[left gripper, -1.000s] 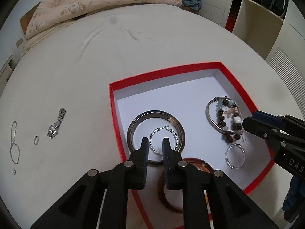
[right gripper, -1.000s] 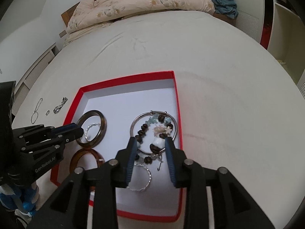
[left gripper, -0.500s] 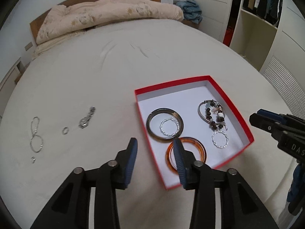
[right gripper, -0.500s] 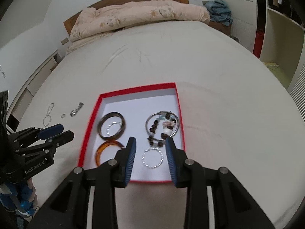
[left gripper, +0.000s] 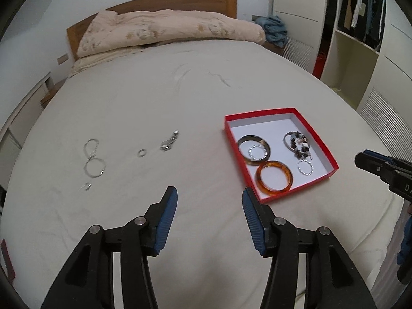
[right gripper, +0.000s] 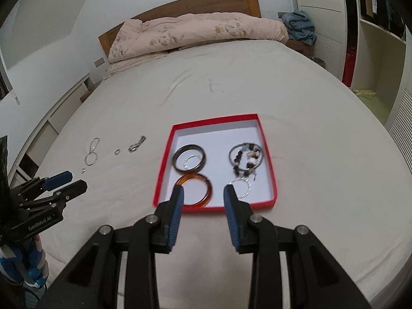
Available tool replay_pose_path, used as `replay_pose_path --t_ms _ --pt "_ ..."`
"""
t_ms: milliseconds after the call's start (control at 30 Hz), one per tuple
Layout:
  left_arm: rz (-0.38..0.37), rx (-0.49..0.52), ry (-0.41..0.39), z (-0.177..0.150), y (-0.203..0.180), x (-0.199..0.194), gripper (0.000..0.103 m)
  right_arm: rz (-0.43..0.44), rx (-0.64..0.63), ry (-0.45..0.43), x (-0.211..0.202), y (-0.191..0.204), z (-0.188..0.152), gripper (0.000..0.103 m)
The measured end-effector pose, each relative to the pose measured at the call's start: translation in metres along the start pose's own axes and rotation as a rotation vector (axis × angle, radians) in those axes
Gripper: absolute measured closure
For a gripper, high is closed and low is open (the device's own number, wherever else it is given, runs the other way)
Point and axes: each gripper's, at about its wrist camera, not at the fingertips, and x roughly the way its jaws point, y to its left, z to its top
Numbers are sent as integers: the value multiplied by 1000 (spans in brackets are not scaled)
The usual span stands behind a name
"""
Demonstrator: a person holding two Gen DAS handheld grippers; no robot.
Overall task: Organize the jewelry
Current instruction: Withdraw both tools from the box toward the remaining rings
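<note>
White-sheeted bed [left gripper: 159,97] carries a shallow red cardboard box [left gripper: 320,143]. Inside the box: dark round bangle [left gripper: 253,153], amber resin bangle [left gripper: 274,179], beaded bracelet [left gripper: 298,145]. Left gripper [left gripper: 209,207] and right gripper [right gripper: 203,204] hover near the box, fingers spread, empty.

A jewelry box [left gripper: 323,145] holding bangles [left gripper: 274,178] sat on the bed [left gripper: 154,97]; a chain [left gripper: 93,160], rings and a watch [left gripper: 169,140] lay left of it.
</note>
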Motion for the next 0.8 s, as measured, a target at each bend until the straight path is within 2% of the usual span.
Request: replay_pose_path --t_ms 600,800 --pt "60 -79 -78 -49 47 -71 45 42 -61 -26 -51 67 -34 72" --pt "77 -124 -83 -80 65 -86 45 59 -81 -24 -62 87 -47 72"
